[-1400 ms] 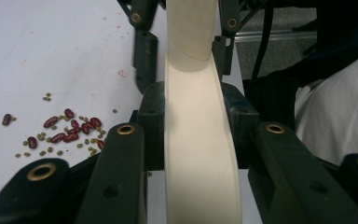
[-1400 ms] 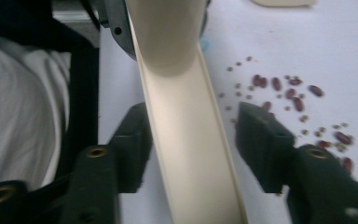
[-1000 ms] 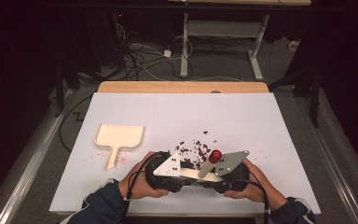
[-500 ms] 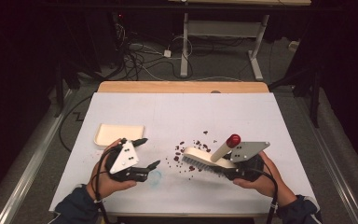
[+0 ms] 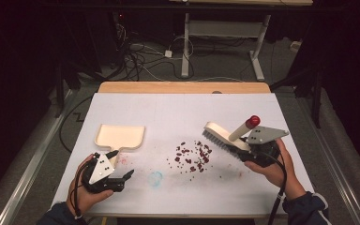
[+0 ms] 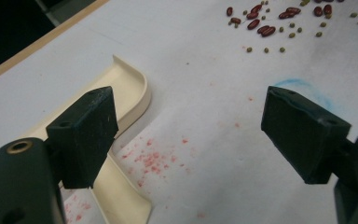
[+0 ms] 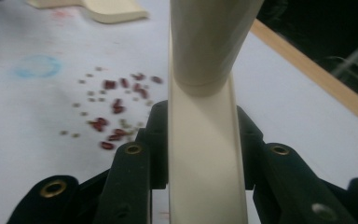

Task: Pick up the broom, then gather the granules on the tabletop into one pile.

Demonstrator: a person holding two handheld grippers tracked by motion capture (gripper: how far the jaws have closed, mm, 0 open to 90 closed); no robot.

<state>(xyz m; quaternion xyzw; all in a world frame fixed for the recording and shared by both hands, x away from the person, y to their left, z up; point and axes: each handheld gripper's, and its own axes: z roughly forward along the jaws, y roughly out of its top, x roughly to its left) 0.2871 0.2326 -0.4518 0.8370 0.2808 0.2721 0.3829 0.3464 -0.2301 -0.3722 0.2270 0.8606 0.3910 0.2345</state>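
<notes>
While your right tongs (image 5: 243, 151) stay clamped on the brush (image 5: 225, 137), your left tongs (image 5: 122, 164) have just spread apart, empty, beside the dustpan (image 5: 120, 137).

A cream dustpan (image 5: 120, 136) and a cream brush (image 5: 225, 136) with a red-tipped handle are lying beside dark red beans (image 5: 193, 156) on the white tabletop (image 5: 178, 112), which is showing pink speckles and a blue ring.
</notes>
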